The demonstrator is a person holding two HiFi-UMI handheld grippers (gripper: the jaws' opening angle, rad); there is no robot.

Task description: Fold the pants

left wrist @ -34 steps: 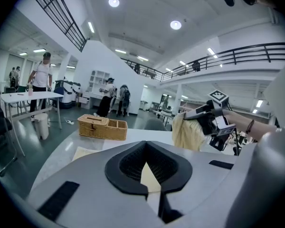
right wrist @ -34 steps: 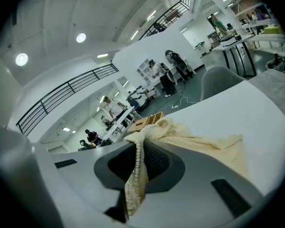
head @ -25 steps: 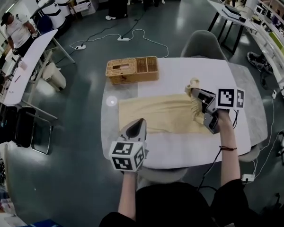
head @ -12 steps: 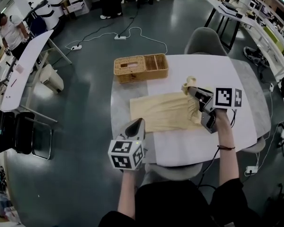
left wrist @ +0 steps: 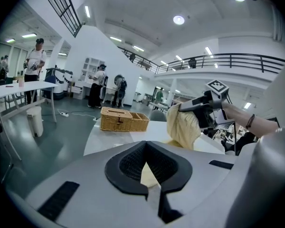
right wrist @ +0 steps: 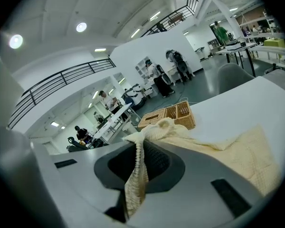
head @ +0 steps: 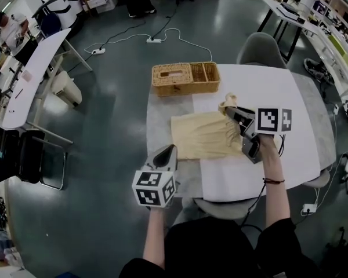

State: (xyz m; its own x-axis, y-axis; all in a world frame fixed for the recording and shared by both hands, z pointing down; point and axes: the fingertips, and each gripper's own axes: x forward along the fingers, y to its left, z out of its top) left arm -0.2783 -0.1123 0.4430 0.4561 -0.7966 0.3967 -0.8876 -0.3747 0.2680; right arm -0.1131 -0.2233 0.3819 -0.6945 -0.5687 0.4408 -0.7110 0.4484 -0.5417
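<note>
The cream pants lie across the white table. My right gripper is shut on their right end, and that end hangs bunched above the table. In the right gripper view the fabric runs down between the closed jaws. My left gripper is at the pants' near left corner. The left gripper view shows its jaws shut on a sliver of cream cloth, with the lifted bunch ahead at the right.
A wicker basket stands at the table's far left edge. A grey chair sits behind the table. To the left are another white table and a person, with cables on the floor.
Both grippers have moved left across the table. The right one carried the lifted end over the pants, so the flat part now looks shorter.
</note>
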